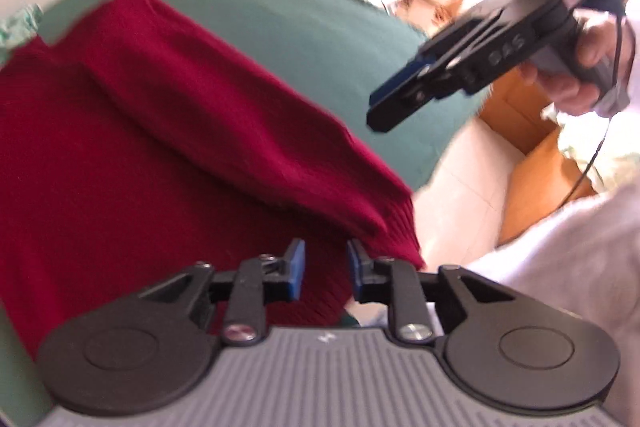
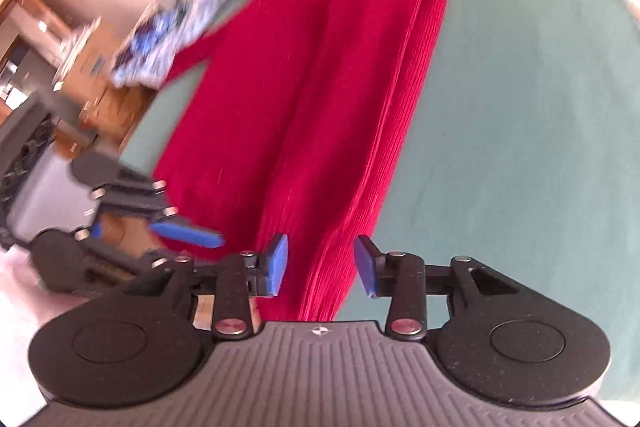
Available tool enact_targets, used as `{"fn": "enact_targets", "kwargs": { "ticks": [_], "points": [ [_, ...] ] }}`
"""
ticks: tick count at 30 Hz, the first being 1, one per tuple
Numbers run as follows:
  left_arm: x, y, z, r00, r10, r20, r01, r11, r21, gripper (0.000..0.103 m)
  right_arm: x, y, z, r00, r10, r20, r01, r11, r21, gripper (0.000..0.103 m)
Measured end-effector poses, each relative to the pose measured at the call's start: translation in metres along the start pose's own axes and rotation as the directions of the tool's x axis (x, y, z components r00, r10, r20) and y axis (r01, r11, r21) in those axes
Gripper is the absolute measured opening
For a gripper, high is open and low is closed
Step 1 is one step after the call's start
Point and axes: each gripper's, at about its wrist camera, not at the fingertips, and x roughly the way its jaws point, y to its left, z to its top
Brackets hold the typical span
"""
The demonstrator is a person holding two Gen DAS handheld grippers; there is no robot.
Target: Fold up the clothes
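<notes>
Presently: red sweater [image 1: 160, 131] partly folded lengthwise on green worktop [image 2: 520, 87], sleeve lapped toward 12 o'clock; left gripper [image 1: 325, 269] and right gripper [image 2: 321, 265] fingers parted, empty; crosswise folds outstanding.

The green desk [image 2: 520, 107] lies bare along its right edge beside the red sweater [image 2: 300, 87]; patterned clothes [image 2: 160, 39] crowd the far-left corner.

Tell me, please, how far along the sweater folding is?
Partly done: the red sweater lies on the green cloth with one long side folded in. Nothing is in hand; the left gripper and right gripper are open. Further folds remain.
</notes>
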Motion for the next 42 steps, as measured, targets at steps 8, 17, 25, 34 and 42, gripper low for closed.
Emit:
{"fn": "enact_targets", "kwargs": {
  "ticks": [8,17,25,34,42],
  "points": [
    [0.063,-0.003,0.036,0.998,0.063,-0.002,-0.063,0.991,0.116,0.026,0.058,-0.022,0.03,1.0,0.006,-0.029,-0.002,0.993,0.118,0.0],
    [0.055,0.024,0.051,0.998,0.042,0.055,-0.047,0.995,0.086,0.036,0.09,-0.052,0.173,0.987,-0.08,0.137,0.092,0.992,-0.083,0.025],
    [0.065,0.024,0.044,0.993,0.121,0.007,-0.121,0.99,-0.07,0.018,0.157,-0.113,0.279,0.979,-0.127,0.157,0.145,0.983,-0.11,0.006],
    [0.066,0.019,0.047,0.985,0.171,-0.023,-0.173,0.975,-0.137,0.019,0.165,-0.145,0.317,0.968,-0.14,0.208,0.159,0.984,-0.077,0.01],
    [0.073,0.014,0.047,0.986,0.164,-0.023,-0.166,0.972,-0.165,0.031,0.149,-0.117,0.266,0.992,0.056,0.117,-0.035,0.984,-0.177,0.017]
  ]
}}
